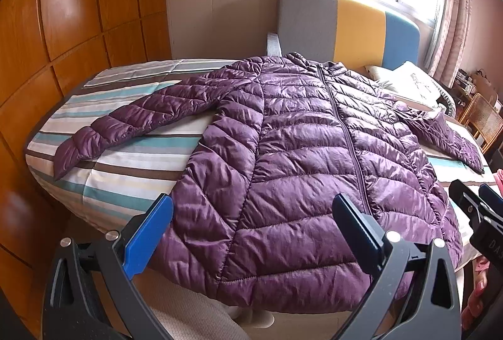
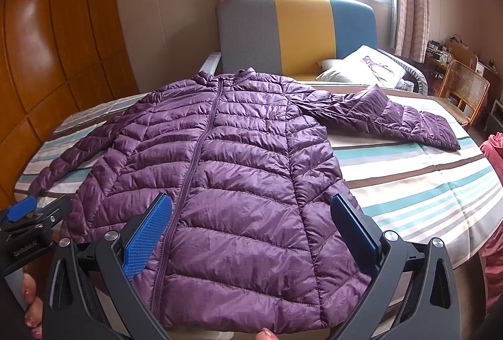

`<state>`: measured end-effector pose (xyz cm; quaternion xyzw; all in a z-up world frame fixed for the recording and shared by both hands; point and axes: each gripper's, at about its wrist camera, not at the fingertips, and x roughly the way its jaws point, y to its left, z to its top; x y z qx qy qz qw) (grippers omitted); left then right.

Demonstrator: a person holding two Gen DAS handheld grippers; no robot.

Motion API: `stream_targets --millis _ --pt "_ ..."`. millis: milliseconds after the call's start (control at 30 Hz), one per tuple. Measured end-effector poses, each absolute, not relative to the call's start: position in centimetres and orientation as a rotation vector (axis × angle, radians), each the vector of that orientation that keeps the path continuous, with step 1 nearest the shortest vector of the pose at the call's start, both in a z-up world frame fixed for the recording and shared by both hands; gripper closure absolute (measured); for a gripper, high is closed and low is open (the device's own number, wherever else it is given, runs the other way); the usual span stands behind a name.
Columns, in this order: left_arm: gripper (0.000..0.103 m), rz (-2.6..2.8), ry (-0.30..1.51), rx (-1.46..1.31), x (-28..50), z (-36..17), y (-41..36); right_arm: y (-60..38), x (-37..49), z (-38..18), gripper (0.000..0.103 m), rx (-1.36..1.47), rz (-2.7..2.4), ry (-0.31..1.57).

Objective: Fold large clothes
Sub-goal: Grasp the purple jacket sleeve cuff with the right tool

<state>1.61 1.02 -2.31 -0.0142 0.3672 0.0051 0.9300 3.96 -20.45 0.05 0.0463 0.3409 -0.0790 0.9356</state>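
A purple quilted puffer jacket (image 1: 301, 157) lies flat and zipped on a striped bed sheet (image 1: 125, 157), front up, collar toward the headboard, both sleeves spread out to the sides. It also shows in the right wrist view (image 2: 239, 170). My left gripper (image 1: 251, 230) is open and empty, hovering above the jacket's hem on its left half. My right gripper (image 2: 251, 230) is open and empty above the hem, right of the zipper. The right gripper shows at the right edge of the left wrist view (image 1: 478, 205); the left gripper shows at the lower left of the right wrist view (image 2: 37, 214).
A grey, yellow and blue headboard (image 2: 301, 32) stands at the far end of the bed. A white pillow (image 2: 364, 66) lies near it. A wooden wardrobe (image 1: 78, 25) runs along the left. A wicker chair (image 2: 465, 88) stands at the right.
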Motion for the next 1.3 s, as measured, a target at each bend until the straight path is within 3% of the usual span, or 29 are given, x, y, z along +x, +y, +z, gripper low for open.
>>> stream_targets --millis 333,867,1033,1100,1300 --pt "0.002 -0.029 0.784 0.002 3.0 -3.5 0.6 -23.1 5.8 -1.0 0.003 0.190 -0.072 0.729" --pt "0.002 0.075 0.804 0.146 12.9 -6.3 0.1 -41.3 9.7 -6.1 0.003 0.619 -0.374 0.741" --pt "0.002 0.090 0.785 0.145 16.1 -6.2 0.0 -46.0 10.8 -7.2 0.024 0.685 -0.429 0.693" --pt "0.002 0.117 0.767 0.134 16.9 -6.4 0.2 -48.1 11.4 -8.0 0.040 0.754 -0.448 0.685" --pt "0.002 0.176 0.746 0.158 18.2 -8.0 0.5 -53.0 12.5 -8.9 0.044 0.911 -0.516 0.610"
